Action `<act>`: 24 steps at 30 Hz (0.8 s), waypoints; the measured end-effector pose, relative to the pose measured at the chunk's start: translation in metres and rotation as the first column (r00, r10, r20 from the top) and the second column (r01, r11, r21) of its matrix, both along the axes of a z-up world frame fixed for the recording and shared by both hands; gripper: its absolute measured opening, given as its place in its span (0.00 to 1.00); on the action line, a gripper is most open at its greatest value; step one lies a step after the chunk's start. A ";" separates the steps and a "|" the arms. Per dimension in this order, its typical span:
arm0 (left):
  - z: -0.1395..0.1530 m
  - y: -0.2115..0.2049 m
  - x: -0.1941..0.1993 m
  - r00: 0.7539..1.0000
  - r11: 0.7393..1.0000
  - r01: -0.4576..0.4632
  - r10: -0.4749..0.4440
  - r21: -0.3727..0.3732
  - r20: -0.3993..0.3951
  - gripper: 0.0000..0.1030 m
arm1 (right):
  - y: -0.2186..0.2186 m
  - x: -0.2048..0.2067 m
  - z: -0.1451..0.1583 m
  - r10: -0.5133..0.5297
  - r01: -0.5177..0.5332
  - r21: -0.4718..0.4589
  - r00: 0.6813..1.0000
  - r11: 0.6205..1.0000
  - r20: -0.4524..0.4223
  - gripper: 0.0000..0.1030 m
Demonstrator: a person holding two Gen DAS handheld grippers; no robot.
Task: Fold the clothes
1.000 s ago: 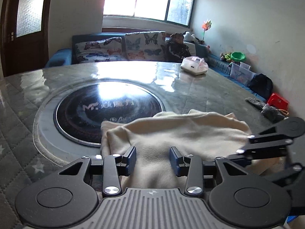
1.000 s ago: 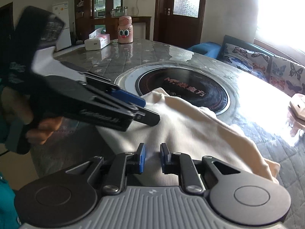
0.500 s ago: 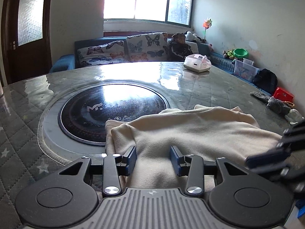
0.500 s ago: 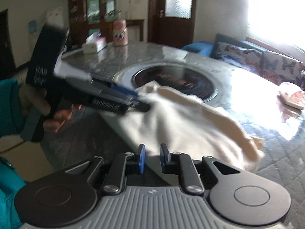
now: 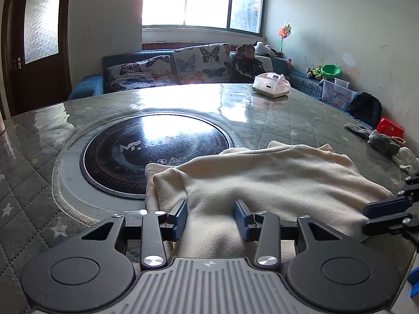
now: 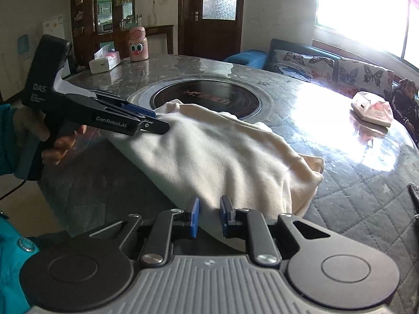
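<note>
The left gripper (image 5: 210, 218) is hovering with jaws apart around the cream garment (image 5: 275, 180); the right gripper (image 6: 209, 216) is sitting with jaws narrowly apart at its edge on the surface (image 6: 353, 191).

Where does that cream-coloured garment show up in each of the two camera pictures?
Left wrist view: the cream garment fills the lower centre, running back from the left gripper.
Right wrist view: the cream garment lies across the centre, ahead of the right gripper.
Shared landmark: the round black cooktop set into the table, just beyond the garment.
</note>
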State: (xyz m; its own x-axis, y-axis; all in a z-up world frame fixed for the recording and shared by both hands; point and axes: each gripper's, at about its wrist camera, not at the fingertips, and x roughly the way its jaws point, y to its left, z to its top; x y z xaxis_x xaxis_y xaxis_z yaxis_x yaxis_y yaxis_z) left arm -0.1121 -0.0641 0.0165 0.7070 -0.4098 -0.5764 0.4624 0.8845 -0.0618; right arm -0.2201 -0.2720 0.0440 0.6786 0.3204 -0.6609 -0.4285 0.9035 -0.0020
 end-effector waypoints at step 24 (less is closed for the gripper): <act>0.030 -0.038 -0.028 0.983 0.983 0.181 -0.181 -0.001 0.039 0.42 | -0.041 0.008 0.006 -0.095 0.095 0.069 0.995 0.993 -0.010 0.14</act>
State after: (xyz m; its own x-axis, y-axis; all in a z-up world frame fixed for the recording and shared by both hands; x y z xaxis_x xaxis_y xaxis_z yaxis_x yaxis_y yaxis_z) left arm -0.1406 -0.1022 0.0464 0.6424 -0.5353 -0.5484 0.6168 0.7859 -0.0446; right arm -0.2123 -0.3125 0.0497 0.7039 0.3000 -0.6438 -0.3406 0.9380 0.0647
